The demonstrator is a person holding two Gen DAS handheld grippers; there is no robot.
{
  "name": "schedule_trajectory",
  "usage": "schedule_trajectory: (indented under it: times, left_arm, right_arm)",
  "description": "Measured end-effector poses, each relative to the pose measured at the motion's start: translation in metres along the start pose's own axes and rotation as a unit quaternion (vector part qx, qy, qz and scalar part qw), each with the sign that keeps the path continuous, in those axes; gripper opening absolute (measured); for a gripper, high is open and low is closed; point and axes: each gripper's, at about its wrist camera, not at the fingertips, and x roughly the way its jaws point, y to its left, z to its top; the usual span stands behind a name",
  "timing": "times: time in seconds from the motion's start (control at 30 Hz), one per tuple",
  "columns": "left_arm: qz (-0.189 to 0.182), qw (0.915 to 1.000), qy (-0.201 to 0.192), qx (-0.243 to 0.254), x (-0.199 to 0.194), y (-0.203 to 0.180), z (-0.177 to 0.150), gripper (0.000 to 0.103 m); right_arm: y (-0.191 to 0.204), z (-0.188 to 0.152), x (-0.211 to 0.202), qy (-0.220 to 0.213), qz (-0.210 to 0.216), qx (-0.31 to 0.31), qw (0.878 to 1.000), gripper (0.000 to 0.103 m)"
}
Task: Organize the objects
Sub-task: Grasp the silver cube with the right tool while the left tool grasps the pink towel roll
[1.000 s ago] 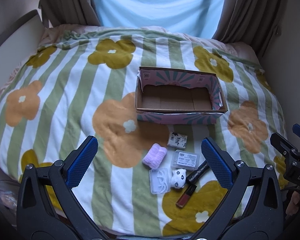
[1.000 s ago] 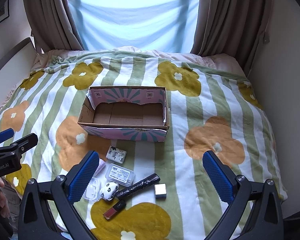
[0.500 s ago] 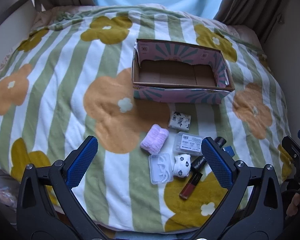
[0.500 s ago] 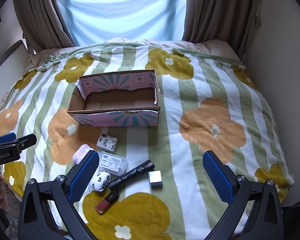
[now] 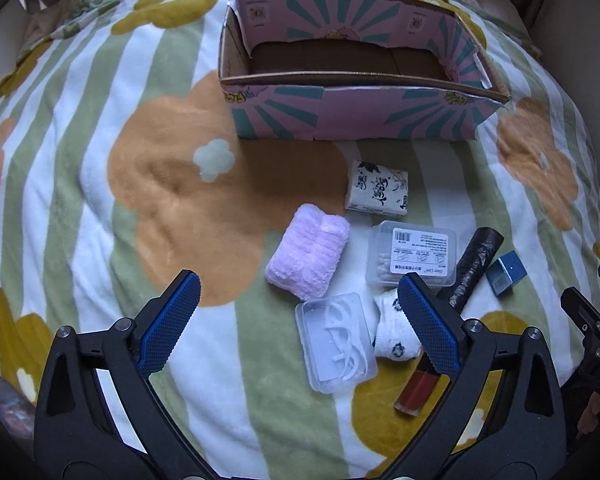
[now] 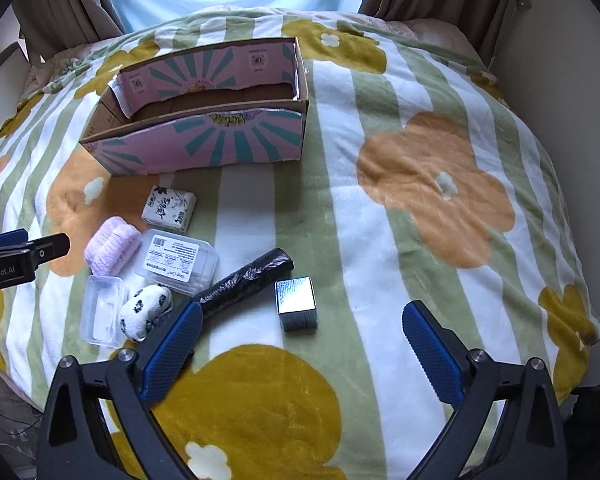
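Left wrist view: the left gripper (image 5: 298, 318) hovers wide open over the flowered blanket (image 5: 100, 184), holding nothing. Between and just ahead of its fingers lie the pink towel roll (image 5: 308, 251) and a clear floss-pick case (image 5: 336, 342); the spotted sock ball (image 5: 394, 338) sits against the right finger. Further ahead lie a labelled swab box (image 5: 414, 254), a tissue pack (image 5: 377, 187) with printed characters, and the open pink cardboard box (image 5: 356, 114). Right of the fingers — a black bag roll (image 5: 476, 264), a small blue box (image 5: 506, 273) and a lip gloss tube (image 5: 416, 388).

Right wrist view: the right gripper (image 6: 302, 350) is likewise spread wide and empty. The small box lies just ahead between its fingers, the black roll by the left finger. The other gripper's body — at far left — reads "GenRobot.AI", partly cropped.
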Motion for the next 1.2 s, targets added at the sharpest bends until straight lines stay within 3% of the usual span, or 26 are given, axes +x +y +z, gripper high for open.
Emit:
schedule_trajectory:
  times: [0.17,0.33,0.6,0.67,0.77,0.83,0.93,1.2]
  left_arm:
    - [-0.001,0.9997,0.012,0.02,0.045,-0.001,-0.001,0.098]
    - [-0.01,0.9991,0.028,0.029,0.079,-0.001,-0.006,0.092]
    - [-0.024,0.9986,0.028,0.039,0.098,0.0,-0.006,0.086]
    - [-0.027,0.9985,0.024,0.042,0.099,-0.001,-0.003,0.081]
    - [-0.029,0.998,0.029,0.048,0.103,-0.002,0.003,0.063]
    - [-0.034,0.9976,0.03,0.051,0.105,-0.003,0.005,0.051]
    - [-0.04,0.9974,0.027,0.054,0.104,-0.003,0.007,0.047]
    - [-0.047,0.9973,0.022,0.051,0.099,0.003,0.01,0.044]
  right_arm:
    - [0.005,-0.009,0.042,0.004,-0.022,-0.021,1.0,0.099]
    - [0.001,-0.015,0.074,0.021,-0.023,-0.017,0.999,0.088]
    - [0.007,-0.014,0.092,0.018,-0.011,-0.022,1.0,0.078]
    - [0.008,-0.012,0.096,0.021,-0.007,-0.021,1.0,0.073]
    - [0.01,-0.012,0.1,0.026,-0.001,-0.018,1.0,0.062]
    - [0.01,-0.012,0.103,0.033,0.0,-0.017,0.999,0.049]
    - [0.01,-0.014,0.107,0.046,0.008,-0.008,0.999,0.033]
    - [0.01,-0.015,0.105,0.043,0.008,-0.006,0.999,0.032]
